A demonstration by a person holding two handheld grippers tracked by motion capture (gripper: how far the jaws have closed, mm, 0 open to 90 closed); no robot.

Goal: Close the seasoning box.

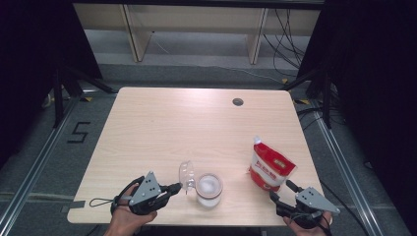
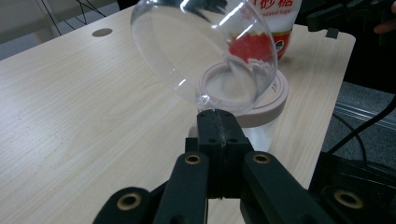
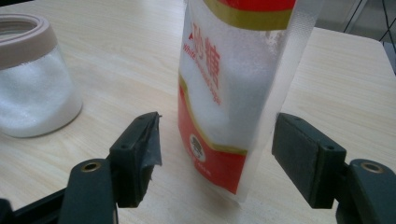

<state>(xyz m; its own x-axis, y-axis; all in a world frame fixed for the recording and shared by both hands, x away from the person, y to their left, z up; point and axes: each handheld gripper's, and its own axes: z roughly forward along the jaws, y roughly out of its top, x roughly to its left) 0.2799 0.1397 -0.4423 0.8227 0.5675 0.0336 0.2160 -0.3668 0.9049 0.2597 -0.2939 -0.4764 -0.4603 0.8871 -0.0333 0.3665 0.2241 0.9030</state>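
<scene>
Holding clear dome lid (image 2: 201, 51) by its rim in clamped left gripper (image 2: 218, 122), lifting clear of sugar jar (image 1: 209, 189) at lower centre; keeping right gripper (image 3: 215, 154) wide around sugar pouch (image 3: 233, 93).

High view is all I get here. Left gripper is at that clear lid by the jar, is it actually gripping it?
Observer: Yes. In the left gripper view the left gripper is shut on the rim of the clear lid, which is tilted over the jar.
Operator: Jar got anything in it?
Observer: White granules, seen through the glass in the right gripper view; its pinkish collar is uncovered.
Operator: Right gripper on the bag yet?
Observer: No. The right gripper is open with the sugar bag standing between the pads, a gap on each side.
Operator: Bag label?
Observer: It reads "White", with the following words partly legible, and red Chinese characters.
</scene>
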